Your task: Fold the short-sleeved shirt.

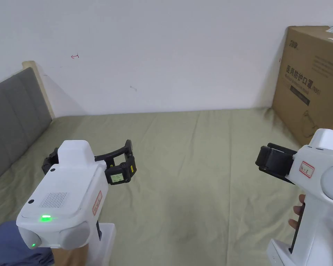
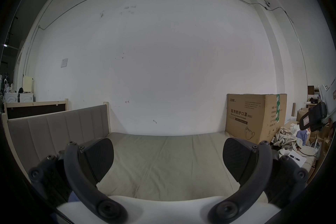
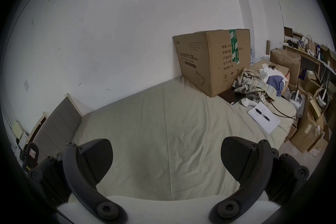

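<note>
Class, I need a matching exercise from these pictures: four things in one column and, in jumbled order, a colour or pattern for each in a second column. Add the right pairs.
Things:
1. Cardboard box
2. Bedsheet
3. Headboard
4. Crumpled shirt beside the box

Descriptions:
A. Grey, padded in upright panels
B. Plaid
C. Brown, sealed with green tape
D. Pale olive green, creased

Right pairs: 1-C, 2-D, 3-A, 4-B
</note>
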Demonstrator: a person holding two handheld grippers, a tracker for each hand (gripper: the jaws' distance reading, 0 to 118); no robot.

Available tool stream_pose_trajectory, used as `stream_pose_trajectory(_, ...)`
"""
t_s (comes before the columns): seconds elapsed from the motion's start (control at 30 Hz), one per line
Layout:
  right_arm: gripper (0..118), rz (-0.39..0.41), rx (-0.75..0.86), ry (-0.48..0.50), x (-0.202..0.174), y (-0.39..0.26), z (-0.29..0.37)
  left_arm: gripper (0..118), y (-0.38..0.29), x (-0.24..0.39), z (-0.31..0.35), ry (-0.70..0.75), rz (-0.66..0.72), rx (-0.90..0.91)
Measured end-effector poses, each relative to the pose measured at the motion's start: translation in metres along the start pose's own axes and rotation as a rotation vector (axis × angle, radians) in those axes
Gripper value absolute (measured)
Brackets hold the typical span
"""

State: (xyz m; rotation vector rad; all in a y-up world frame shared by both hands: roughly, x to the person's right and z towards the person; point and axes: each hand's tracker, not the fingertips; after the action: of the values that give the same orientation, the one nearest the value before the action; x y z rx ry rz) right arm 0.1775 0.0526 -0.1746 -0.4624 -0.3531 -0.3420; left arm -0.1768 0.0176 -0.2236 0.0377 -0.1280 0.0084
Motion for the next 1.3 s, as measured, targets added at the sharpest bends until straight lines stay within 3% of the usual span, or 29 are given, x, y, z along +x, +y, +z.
stream_pose_trajectory(0.13, 117, 0.012, 0.007, -0.019, -0.002, -0.004, -0.003, 118, 0.000, 0.000, 0.000, -0.001, -0.001, 0.004)
stream_pose_trajectory(0.27, 117, 0.097, 0.024, -0.002, -0.007, -0.009, -0.002, 118, 0.000, 0.001, 0.000, -0.001, -0.007, 0.004)
stream_pose_trajectory(0.57, 116, 0.122, 0.037, 0.009, -0.014, -0.011, -0.001, 118, 0.000, 0.001, 0.001, -0.002, -0.009, 0.004)
stream_pose_trajectory(0.73, 116, 0.133, 0.148, 0.024, -0.013, -0.019, 0.002, 118, 0.000, 0.001, 0.002, -0.004, -0.005, 0.009)
stream_pose_trajectory(0.87, 116, 0.122, 0.219, 0.089, -0.008, -0.022, 0.004, 118, 0.000, 0.000, 0.002, -0.003, -0.008, 0.011)
stream_pose_trajectory(1.07, 117, 0.221, 0.455, 0.135, -0.005, -0.034, 0.010, 118, 0.000, -0.001, 0.002, -0.004, -0.003, 0.012)
stream_pose_trajectory(1.3, 118, 0.297, 0.566, 0.119, -0.004, -0.041, 0.015, 118, 0.000, 0.000, 0.003, -0.007, -0.006, 0.015)
